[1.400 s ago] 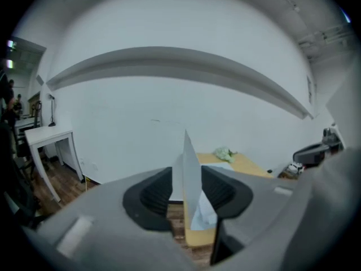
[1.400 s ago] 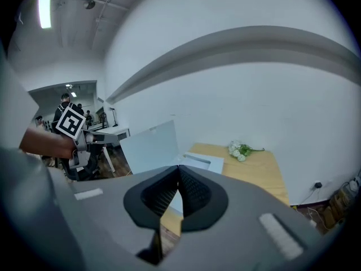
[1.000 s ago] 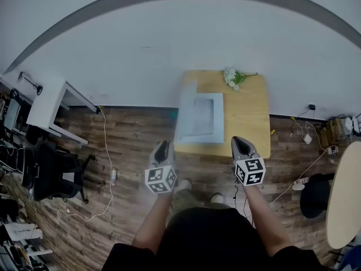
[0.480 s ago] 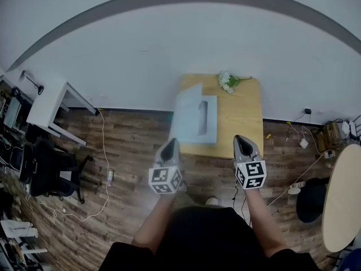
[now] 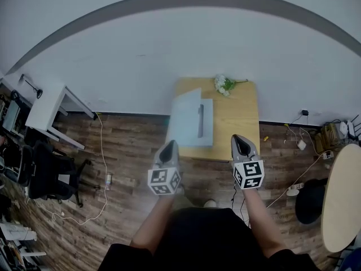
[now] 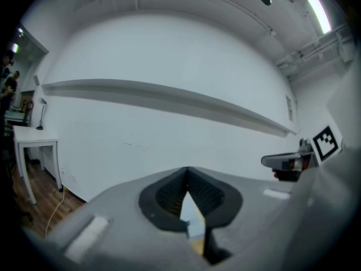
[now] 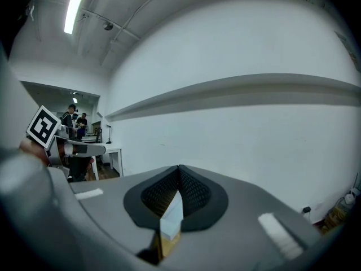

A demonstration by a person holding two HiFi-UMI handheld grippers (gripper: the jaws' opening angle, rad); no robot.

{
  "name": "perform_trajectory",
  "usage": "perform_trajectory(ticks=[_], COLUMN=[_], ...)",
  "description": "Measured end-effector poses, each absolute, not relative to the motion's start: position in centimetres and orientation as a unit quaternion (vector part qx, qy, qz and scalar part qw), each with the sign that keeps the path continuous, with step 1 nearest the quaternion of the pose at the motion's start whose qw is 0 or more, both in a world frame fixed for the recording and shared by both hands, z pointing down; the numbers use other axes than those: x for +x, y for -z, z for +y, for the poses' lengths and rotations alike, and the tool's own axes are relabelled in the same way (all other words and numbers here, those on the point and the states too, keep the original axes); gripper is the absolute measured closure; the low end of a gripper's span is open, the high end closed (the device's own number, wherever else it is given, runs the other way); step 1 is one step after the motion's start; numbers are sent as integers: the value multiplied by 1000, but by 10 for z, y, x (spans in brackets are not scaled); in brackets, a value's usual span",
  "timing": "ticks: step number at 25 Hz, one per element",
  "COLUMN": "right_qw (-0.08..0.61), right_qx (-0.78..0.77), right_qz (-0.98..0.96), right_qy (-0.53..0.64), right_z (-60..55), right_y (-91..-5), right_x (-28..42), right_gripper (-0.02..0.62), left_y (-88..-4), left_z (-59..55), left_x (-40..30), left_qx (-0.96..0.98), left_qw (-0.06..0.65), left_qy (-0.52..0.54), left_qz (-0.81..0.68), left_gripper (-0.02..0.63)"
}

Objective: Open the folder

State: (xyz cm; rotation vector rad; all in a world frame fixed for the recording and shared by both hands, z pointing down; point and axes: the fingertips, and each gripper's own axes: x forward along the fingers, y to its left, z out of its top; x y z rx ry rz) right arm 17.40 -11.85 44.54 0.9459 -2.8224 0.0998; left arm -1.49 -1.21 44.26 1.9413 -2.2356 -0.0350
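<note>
1. A light wooden surface (image 5: 237,123) stands against a white wall (image 5: 141,55), ahead of both hand-held grippers. White flowers (image 5: 224,84) lie at its far edge, and plank floor (image 5: 124,151) surrounds it.
2. The left hand-held gripper (image 5: 169,145) and the right hand-held gripper (image 5: 241,139) hover short of the near edge, jaws pressed together, holding nothing.
3. The pale blue folder (image 5: 189,126) lies just ahead of the left hand-held gripper. It lies open, with a dark strip (image 5: 200,120) inside and its left leaf apparently tilted up.

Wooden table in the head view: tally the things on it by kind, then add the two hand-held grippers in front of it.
Light blue plastic folder: 1
Bunch of white flowers with green stems: 1
Grey two-jaw grippers with marker cubes, left gripper and right gripper: 2
Total: 4
</note>
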Motion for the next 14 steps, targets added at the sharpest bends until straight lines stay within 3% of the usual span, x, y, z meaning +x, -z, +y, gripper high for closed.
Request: perform_trajectory(ticks=[14], right_qw=[86], right_qx=[310], right_qz=[-946], right_qy=[-40], right_z=[-133], right_y=[-452], right_x=[168], right_gripper=[595], left_y=[-445], left_z=[-24], left_x=[-24], left_qx=[650], left_qw=[92], left_qy=[8], left_qz=[-754], left_gripper=[601])
